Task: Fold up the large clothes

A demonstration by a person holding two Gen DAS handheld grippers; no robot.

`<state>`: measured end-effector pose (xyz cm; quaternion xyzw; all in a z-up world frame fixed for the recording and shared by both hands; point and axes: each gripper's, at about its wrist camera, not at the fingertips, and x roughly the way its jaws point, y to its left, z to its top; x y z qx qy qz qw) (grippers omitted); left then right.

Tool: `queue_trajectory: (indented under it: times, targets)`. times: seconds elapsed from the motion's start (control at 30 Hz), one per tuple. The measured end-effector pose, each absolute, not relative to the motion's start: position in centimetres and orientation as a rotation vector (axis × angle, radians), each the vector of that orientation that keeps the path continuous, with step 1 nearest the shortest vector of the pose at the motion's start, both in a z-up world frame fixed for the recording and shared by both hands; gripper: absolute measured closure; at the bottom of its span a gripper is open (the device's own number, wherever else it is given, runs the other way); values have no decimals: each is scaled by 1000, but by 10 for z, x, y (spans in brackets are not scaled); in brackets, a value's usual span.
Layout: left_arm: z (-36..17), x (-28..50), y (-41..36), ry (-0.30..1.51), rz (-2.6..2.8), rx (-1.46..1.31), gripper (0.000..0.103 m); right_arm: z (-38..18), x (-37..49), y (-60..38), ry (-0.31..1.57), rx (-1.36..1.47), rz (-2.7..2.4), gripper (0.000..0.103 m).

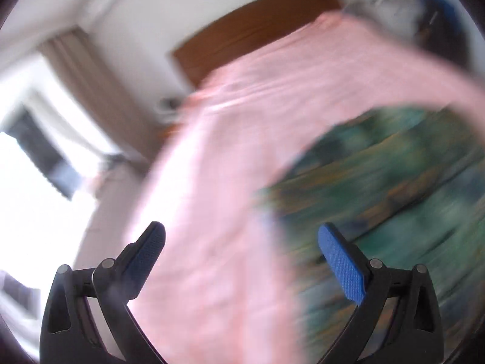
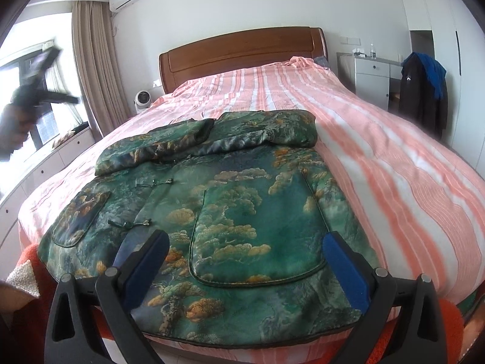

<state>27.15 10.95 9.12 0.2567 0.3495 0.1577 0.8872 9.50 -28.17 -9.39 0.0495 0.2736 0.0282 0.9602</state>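
Your right gripper (image 2: pixel 246 256) is spread wide with nothing between its blue-padded fingers (image 2: pixel 345 268), poised low over the near end of the bed. Directly ahead of it, and running under the gap between the fingers, lies the large green satin jacket printed with golden clouds and pines (image 2: pixel 212 200). The jacket rests flat on the pink-and-white striped bedsheet (image 2: pixel 379 157), front side up, its hem nearest your gripper and its collar end farthest away. Both sleeves are folded across the chest at the far end, meeting near the middle. A big patch pocket (image 2: pixel 257 236) sits just beyond your right finger, and a smaller one (image 2: pixel 80 218) lies off to the left. Knotted frog fastenings (image 2: pixel 130 224) run up the middle, just beyond your left finger.

Far ahead stands the brown wooden headboard (image 2: pixel 242 51).

Your left gripper (image 1: pixel 241 232) is also released, jaws wide apart and holding nothing. Its view is heavily smeared by motion: the striped sheet (image 1: pixel 242 127) fills the centre, and the jacket (image 1: pixel 394 188) shows as a green blur ahead and to the right of the fingers, apart from them. In the right wrist view that gripper (image 2: pixel 33 91) appears as a dark blur up at the far left, raised well clear of the bed.
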Motion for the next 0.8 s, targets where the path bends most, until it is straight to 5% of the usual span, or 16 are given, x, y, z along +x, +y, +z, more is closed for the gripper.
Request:
queue_trajectory:
  times: [0.17, 0.3, 0.57, 0.8]
  targets:
    - [116, 226, 170, 892, 488, 613, 1, -99, 103, -277, 576, 97, 70, 3]
    - [62, 198, 160, 977, 281, 360, 1, -102, 106, -270, 590, 89, 81, 3]
    - [-85, 193, 60, 865, 5, -25, 1, -98, 98, -261, 569, 30, 42, 3]
    - [-101, 176, 54, 762, -6, -159, 1, -100, 95, -249, 570, -20, 27, 3]
